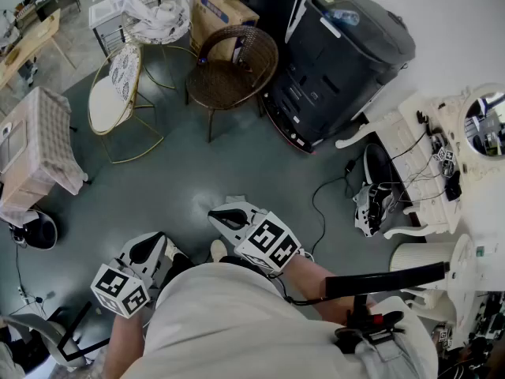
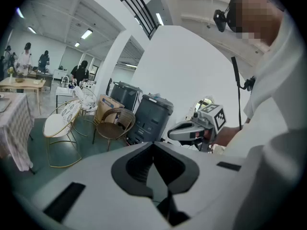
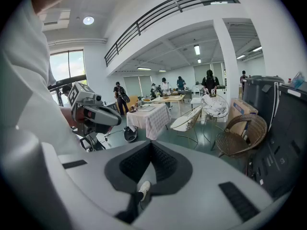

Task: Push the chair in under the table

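A gold wire chair (image 1: 110,99) with a white seat stands on the grey floor beside a cloth-covered table (image 1: 35,144). A brown wicker chair (image 1: 234,68) stands further right. Both chairs also show in the left gripper view, the gold chair (image 2: 60,121) left of the wicker chair (image 2: 115,123), and in the right gripper view, gold chair (image 3: 189,119) and wicker chair (image 3: 242,133). My left gripper (image 1: 144,245) and right gripper (image 1: 226,215) are held close to the body, well short of the chairs. Both are shut with nothing between the jaws, the left (image 2: 153,145) and the right (image 3: 151,145).
Two large black bins (image 1: 347,54) and a cardboard box (image 1: 222,10) stand behind the wicker chair. A white vanity table (image 1: 438,164) with a round mirror and cables is at the right, with shoes (image 1: 367,208) beside it. People stand round a far table (image 3: 165,98).
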`<state>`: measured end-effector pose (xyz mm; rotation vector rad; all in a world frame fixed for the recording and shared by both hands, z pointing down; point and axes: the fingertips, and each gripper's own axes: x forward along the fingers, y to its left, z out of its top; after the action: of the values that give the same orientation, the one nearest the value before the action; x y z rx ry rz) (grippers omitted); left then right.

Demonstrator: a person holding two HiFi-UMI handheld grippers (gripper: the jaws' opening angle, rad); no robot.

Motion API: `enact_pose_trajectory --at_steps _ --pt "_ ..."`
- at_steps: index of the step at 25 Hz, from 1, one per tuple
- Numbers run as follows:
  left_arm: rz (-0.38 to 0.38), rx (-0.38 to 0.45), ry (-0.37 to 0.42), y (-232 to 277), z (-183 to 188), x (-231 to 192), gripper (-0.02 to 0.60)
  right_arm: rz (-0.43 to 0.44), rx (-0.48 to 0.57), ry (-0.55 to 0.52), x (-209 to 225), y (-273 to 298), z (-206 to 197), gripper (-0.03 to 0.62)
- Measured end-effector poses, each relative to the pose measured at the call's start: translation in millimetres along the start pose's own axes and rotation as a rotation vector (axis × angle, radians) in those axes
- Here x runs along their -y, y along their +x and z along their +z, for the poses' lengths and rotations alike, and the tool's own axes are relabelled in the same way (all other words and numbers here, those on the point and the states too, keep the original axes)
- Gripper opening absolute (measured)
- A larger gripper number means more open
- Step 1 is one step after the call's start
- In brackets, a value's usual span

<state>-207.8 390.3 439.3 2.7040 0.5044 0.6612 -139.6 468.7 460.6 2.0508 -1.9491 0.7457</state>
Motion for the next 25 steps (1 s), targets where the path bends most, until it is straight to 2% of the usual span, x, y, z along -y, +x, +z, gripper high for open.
enact_pose_trajectory --at_steps 5,14,19,22,25 --pt "0.014 0.006 0.011 16.6 8.2 8.3 0.012 0.015 0.008 -0.013 14.8 -10.5 -1.6 0.013" --pt "0.049 0.006 -0.017 51.9 15.9 0.2 0.012 0.06 -0.004 -0.006 53.0 -6.5 -5.3 0.015" --pt "0.025 0.025 -0.016 60.7 44.2 -63.0 0.012 0.034 -0.023 0.018 85.1 48.7 22.1 0.027" --pt "0.01 0.05 -0.016 61.2 58.9 -102.4 0.012 0.024 -0.049 0.019 97.2 83.5 40.5 0.101" --pt "-0.003 0.068 -0.014 63.0 81.8 -138.0 0.014 0.004 -0.06 0.017 115.4 111.9 65.1 0.106"
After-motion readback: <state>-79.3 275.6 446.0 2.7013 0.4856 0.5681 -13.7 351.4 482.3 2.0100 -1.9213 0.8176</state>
